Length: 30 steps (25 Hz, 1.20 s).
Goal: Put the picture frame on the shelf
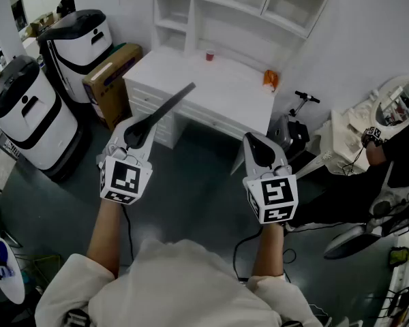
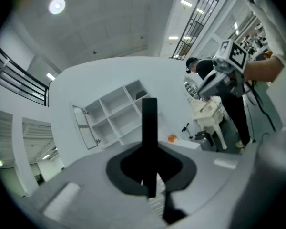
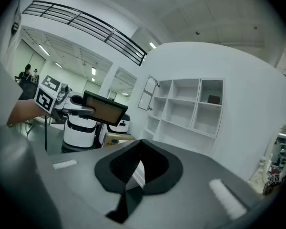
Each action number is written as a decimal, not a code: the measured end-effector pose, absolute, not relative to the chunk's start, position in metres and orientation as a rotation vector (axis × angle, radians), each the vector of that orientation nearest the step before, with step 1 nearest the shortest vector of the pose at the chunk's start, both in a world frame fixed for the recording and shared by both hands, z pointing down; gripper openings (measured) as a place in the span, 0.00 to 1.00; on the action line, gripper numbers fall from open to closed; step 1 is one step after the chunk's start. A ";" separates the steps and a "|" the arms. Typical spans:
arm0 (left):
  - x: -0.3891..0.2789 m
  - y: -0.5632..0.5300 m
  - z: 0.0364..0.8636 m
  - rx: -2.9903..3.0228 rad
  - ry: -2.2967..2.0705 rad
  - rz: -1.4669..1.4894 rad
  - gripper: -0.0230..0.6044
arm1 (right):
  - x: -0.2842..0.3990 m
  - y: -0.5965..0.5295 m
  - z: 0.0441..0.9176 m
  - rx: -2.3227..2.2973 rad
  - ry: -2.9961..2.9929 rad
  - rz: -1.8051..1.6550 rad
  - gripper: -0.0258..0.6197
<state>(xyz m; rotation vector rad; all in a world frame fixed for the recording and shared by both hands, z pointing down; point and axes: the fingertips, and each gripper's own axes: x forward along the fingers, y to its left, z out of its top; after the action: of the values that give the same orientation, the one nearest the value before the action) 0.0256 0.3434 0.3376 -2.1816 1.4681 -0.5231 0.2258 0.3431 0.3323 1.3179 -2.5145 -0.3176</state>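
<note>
Picture frame point(image 1: 165, 106) clamped by one edge in my left gripper point(image 1: 142, 129), jutting toward 1 o'clock, toward bench point(image 1: 225, 94). Likely light, stiff, face fragile. Thin edge may pivot, so hold rim deep. My right gripper point(image 1: 258, 152) closed, empty. Shelf point(image 1: 221, 2) at 12 o'clock.

- Top point(image 1: 184, 278): pale cream, short loose sleeves.
- Left gripper point(image 1: 144, 125) and right gripper point(image 1: 255, 140), ahead of top: grey shells, black pads, white cubes point(image 1: 126, 179) with black square markers.
- Black cable point(image 1: 236, 252) beside top.

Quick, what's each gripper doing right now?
Left gripper: closed on the picture frame.
Right gripper: closed, holding nothing.
</note>
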 end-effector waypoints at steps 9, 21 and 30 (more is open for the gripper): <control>0.018 0.349 0.339 -2.198 1.468 -0.534 0.07 | 0.218 0.346 0.324 1.360 -2.595 -0.294 0.05; -0.027 0.374 0.364 -2.239 1.459 -0.566 0.07 | 0.164 0.379 0.330 1.326 -2.699 -0.157 0.05; -0.056 0.361 0.362 -2.208 1.490 -0.573 0.07 | 0.131 0.360 0.330 1.256 -2.733 -0.119 0.05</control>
<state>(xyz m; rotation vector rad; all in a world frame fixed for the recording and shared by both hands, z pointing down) -0.0562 0.3607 0.3617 -2.2077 1.4900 -0.5730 0.1306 0.3605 0.3302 1.2559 -2.7331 -0.1189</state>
